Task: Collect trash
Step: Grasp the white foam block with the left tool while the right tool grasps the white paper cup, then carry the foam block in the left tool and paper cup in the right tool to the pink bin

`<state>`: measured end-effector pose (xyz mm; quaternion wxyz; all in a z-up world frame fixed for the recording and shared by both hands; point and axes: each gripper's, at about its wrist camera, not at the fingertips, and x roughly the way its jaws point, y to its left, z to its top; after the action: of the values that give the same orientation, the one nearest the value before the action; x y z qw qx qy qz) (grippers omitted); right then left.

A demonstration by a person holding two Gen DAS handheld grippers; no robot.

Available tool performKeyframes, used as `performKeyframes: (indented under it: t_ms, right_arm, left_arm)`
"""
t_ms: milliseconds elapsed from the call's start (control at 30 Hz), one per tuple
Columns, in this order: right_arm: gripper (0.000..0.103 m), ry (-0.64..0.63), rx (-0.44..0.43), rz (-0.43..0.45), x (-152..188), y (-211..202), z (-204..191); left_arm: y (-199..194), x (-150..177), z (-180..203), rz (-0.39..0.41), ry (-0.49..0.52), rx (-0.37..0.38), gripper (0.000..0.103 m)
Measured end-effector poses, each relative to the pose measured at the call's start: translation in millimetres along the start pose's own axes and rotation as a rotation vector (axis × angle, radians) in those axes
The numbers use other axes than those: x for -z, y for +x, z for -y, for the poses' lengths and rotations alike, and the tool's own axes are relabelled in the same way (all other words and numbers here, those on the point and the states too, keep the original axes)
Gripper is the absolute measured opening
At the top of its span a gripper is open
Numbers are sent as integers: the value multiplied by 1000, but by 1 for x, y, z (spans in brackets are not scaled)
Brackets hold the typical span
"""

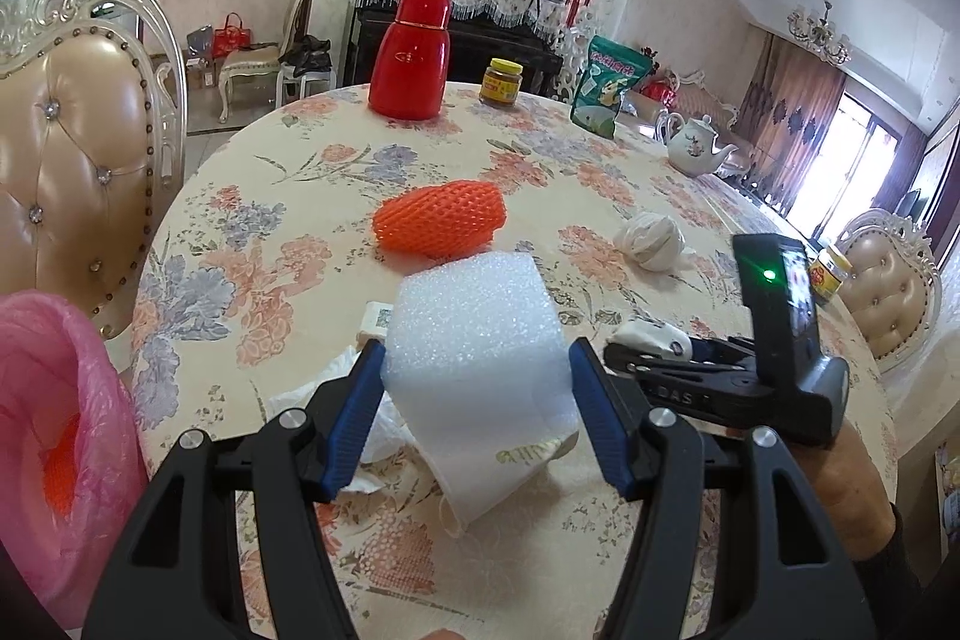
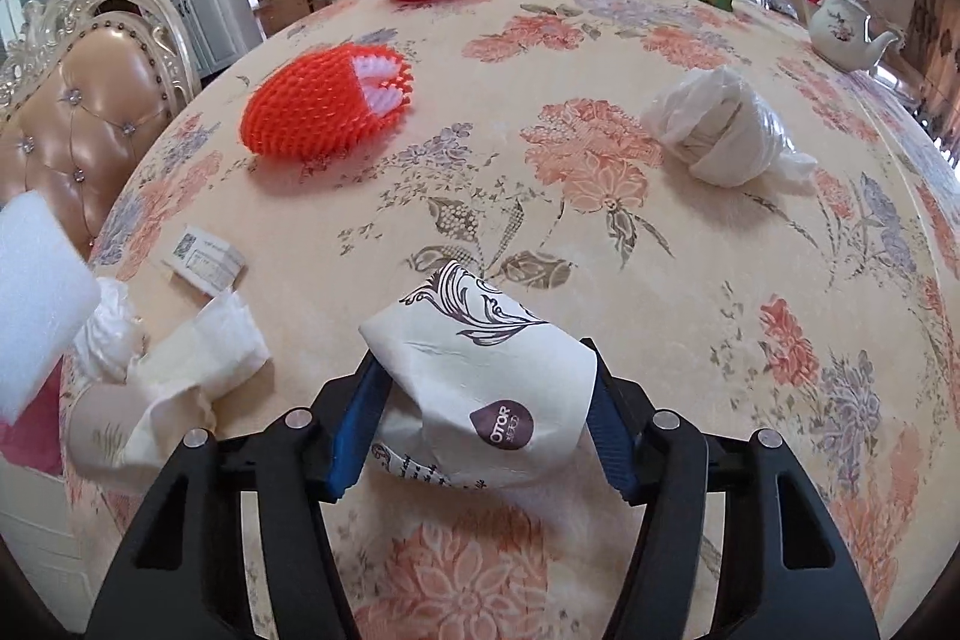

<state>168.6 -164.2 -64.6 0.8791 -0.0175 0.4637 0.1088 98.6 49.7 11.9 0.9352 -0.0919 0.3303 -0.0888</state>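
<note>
My left gripper (image 1: 477, 361) is shut on a white foam sheet (image 1: 474, 334), held above the table's near edge; the sheet also shows at the left of the right wrist view (image 2: 36, 304). My right gripper (image 2: 483, 376) is shut on a crumpled white printed paper wrapper (image 2: 480, 388) just over the table; the right gripper also shows in the left wrist view (image 1: 624, 355). On the table lie an orange foam fruit net (image 1: 441, 223), a knotted white plastic bag (image 1: 651, 241), crumpled tissues (image 2: 180, 370) and a small label card (image 2: 204, 265). A pink trash bag (image 1: 54, 430) hangs open at the left.
A red thermos (image 1: 411, 58), a yellow-lidded jar (image 1: 501, 82), a green snack pouch (image 1: 606, 85) and a white teapot (image 1: 696, 145) stand along the far side of the floral round table (image 1: 312, 184). Padded chairs (image 1: 66, 154) stand at the left and right.
</note>
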Motion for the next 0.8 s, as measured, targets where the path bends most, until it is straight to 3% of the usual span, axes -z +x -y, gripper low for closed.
performKeyframes:
  t_ms: [400, 800]
  right_arm:
    - [59, -18, 3, 147, 8, -60, -13]
    - [59, -70, -47, 230, 1, -98, -47]
  left_arm:
    - [-26, -1, -11, 55, -15, -18, 60]
    - [-63, -1, -43, 118, -57, -75, 60]
